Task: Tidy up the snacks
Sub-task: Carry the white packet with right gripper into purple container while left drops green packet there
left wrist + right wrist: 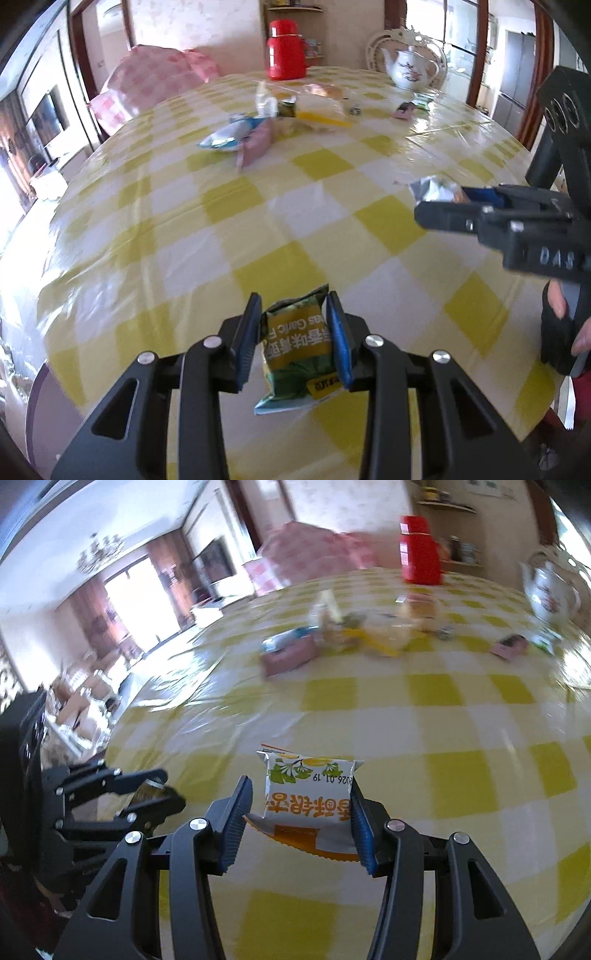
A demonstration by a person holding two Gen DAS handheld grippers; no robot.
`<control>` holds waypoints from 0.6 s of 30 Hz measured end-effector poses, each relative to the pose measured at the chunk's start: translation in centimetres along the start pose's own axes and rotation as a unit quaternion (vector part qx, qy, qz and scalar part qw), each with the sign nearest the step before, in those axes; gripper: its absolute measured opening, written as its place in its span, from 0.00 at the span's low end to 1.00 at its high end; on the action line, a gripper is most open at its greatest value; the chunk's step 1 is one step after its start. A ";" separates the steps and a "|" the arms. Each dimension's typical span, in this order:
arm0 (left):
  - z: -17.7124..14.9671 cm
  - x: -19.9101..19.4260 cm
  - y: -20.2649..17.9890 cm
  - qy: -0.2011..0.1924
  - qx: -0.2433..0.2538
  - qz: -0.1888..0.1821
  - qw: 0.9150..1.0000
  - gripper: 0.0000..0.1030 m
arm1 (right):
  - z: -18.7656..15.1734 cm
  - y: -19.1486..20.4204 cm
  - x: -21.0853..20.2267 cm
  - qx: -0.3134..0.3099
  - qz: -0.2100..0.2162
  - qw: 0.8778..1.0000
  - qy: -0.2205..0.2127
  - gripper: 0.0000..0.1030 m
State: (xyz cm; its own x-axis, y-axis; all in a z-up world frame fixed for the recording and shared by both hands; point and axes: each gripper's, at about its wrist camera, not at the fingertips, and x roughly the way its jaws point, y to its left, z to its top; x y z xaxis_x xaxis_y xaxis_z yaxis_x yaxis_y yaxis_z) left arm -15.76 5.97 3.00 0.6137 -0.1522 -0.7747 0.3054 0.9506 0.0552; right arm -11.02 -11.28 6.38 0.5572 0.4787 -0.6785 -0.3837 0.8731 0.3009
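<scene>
left wrist view: left hand-held gripper (293, 336) clamped on a light, crinkly green snack packet (295, 347), gripped mid-body; right hand-held gripper (301, 821) likewise clamps a white packet (310, 794).

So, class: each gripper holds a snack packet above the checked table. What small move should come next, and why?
Probably carry both on toward the snack pile mid-table: the left gripper grips a green packet, the right gripper a white-and-orange packet, both clear of the tablecloth.

The desk (295, 206) is round and covered with a glossy yellow-and-white checked cloth. At its far edge stand a red flask (286, 51) and a white teapot (410, 66). Nearer the middle lies a cluster of snack packets (280, 118), with a small pink packet (403, 110) apart to the right.
</scene>
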 end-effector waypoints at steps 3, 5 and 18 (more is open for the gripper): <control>-1.3 -1.5 1.6 -0.002 -0.006 0.010 1.000 0.35 | -0.4 2.8 0.3 -0.024 0.011 1.000 0.006 0.49; -2.1 -2.5 2.4 -0.003 -0.007 0.017 1.000 0.35 | -0.4 4.5 0.5 -0.037 0.018 0.999 0.010 0.49; -9.1 -8.6 11.1 -0.001 -0.070 0.072 0.995 0.35 | -2.9 17.9 1.8 -0.156 0.088 0.983 0.039 0.49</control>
State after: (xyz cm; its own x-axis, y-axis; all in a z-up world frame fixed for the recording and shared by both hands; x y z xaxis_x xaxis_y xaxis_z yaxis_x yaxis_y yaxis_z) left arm -24.23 20.28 4.56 0.6449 -0.0119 -0.7641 0.1095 0.9910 0.0770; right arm -19.01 5.00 8.60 0.4089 0.6005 -0.6872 -0.6826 0.7010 0.2065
